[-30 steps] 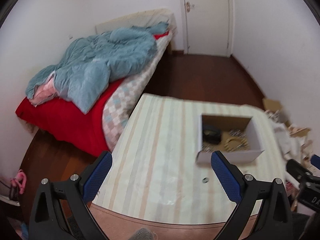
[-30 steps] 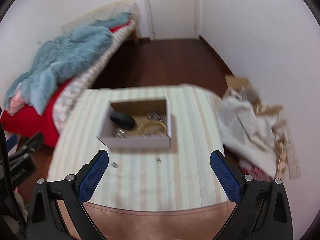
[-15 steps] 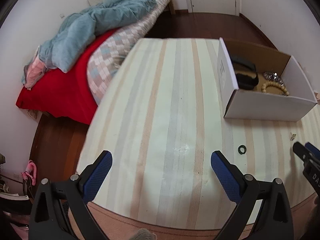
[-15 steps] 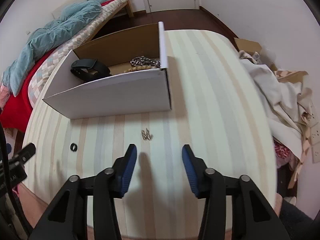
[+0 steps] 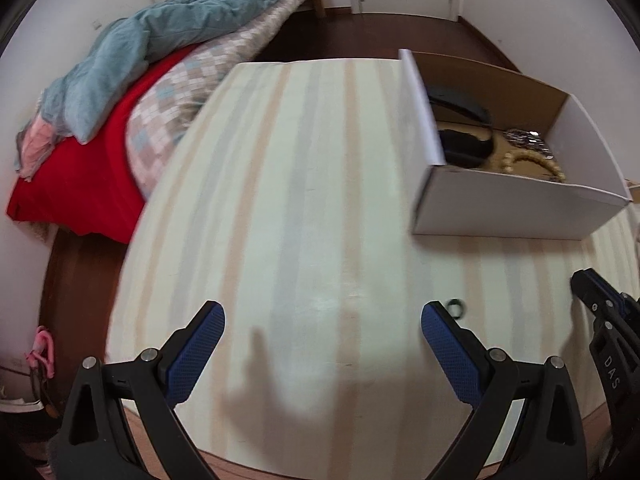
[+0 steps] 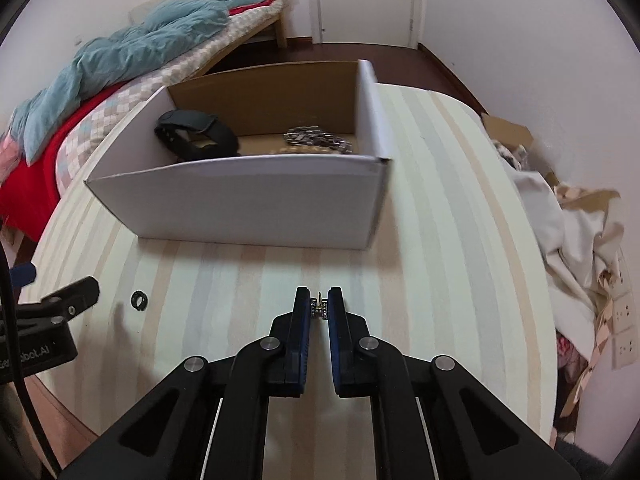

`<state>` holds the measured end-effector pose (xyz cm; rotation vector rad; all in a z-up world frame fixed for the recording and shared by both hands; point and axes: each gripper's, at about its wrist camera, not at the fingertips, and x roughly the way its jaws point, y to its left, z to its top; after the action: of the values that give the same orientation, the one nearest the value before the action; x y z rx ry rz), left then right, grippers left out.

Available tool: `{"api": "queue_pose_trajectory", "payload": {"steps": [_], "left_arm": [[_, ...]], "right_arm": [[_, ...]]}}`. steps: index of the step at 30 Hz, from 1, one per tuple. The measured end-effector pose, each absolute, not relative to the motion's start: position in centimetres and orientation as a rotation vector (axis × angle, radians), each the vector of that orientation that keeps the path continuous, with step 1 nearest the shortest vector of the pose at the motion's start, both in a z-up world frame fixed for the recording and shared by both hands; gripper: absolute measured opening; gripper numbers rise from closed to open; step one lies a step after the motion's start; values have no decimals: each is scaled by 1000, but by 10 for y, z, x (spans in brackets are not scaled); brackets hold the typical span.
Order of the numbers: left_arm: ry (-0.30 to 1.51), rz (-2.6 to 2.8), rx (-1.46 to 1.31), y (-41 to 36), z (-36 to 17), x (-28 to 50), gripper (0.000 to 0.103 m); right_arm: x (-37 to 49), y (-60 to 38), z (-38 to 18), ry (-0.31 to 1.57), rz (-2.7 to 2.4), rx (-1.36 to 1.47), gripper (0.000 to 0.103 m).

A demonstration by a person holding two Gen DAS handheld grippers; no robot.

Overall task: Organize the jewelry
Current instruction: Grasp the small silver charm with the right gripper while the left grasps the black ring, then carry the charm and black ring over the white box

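- Left wrist view: left gripper [image 5: 322,322], black frame with blue cross-hatched pads, jaws spread wide with nothing between them, low over the striped pastel tablecloth [image 5: 288,184].
- Small black ring [image 5: 456,306] lies flat on the cloth just beyond the right-hand pad, not touching it.
- White cardboard box with brown inside [image 5: 516,210] at upper right, open top. Inside: black watch strap [image 5: 464,128], tan bead bracelet [image 5: 532,162], silver metal chain [image 5: 528,140].
- Tip of the right gripper shows at the right edge; its jaws can't be read from here.
- Right wrist view: right gripper [image 6: 319,309] clenched on a small silver metal earring [image 6: 319,307], pinched between the blue pads at the tips, just above the cloth in front of the box's near wall.
- Only this view shows that grip; beads are mostly hidden behind the box wall here.
- Ring sits to the left, near the left gripper's black finger.
- Rumpled white cloth and cardboard scraps [image 6: 560,216] off the table's right edge.
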<state>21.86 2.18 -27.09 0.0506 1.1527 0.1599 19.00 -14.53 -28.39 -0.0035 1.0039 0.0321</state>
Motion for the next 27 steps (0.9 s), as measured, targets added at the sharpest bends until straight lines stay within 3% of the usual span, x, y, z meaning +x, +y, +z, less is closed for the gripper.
{"api": "queue_pose_trajectory", "payload": {"steps": [6, 9, 11, 12, 14, 15, 27], "left_arm": [[1174, 36, 26, -7, -276, 225, 99], [1192, -13, 45, -23, -281, 226, 74], [1195, -40, 41, -30, -283, 225, 51], [1191, -48, 33, -31, -282, 224, 45], [1185, -62, 35, -35, -280, 223, 18], [1185, -69, 37, -37, -279, 223, 12], [1136, -74, 36, -37, -254, 212, 10]], "right_arm": [[183, -179, -272, 998, -32, 66, 9], [180, -190, -268, 999, -52, 75, 9], [179, -195, -266, 1000, -60, 75, 9], [178, -197, -265, 1000, -62, 78, 9], [177, -199, -264, 997, -66, 82, 9], [175, -201, -263, 996, -67, 84, 9], [170, -195, -240, 956, -38, 114, 9]]}}
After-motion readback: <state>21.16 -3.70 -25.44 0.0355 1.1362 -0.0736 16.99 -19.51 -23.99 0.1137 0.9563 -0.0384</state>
